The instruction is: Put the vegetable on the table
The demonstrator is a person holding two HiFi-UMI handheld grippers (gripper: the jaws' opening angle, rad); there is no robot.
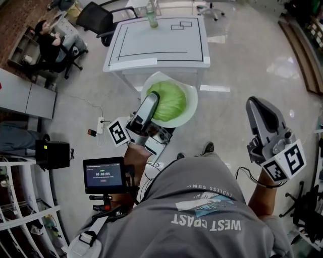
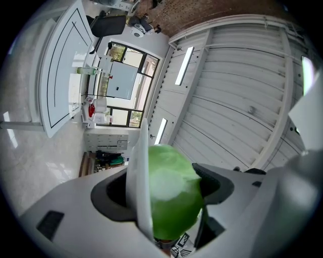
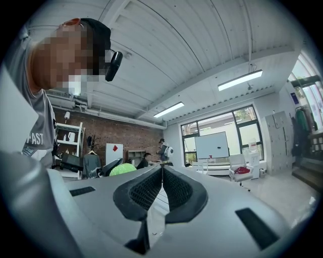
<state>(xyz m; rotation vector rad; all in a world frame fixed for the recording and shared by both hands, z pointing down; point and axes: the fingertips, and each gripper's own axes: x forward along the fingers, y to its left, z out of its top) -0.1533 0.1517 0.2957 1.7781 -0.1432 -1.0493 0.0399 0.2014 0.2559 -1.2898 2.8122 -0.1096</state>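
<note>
In the left gripper (image 1: 150, 103), plate (image 1: 193, 101) with roundish cabbage (image 1: 171, 101), dome up

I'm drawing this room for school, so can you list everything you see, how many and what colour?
cabbage: one, green, on the plate
plate: one, white, in the left gripper
table: one, white with black lines, ahead
bottle: one, pale green, on the table
office chair: one, black, beyond the table
power strip: one, white, on the floor
screen: one, black, lower left
seated person: one, dark clothes, far left
left gripper: one, grey, shut on the plate and cabbage
right gripper: one, grey, shut, empty, at right
</note>
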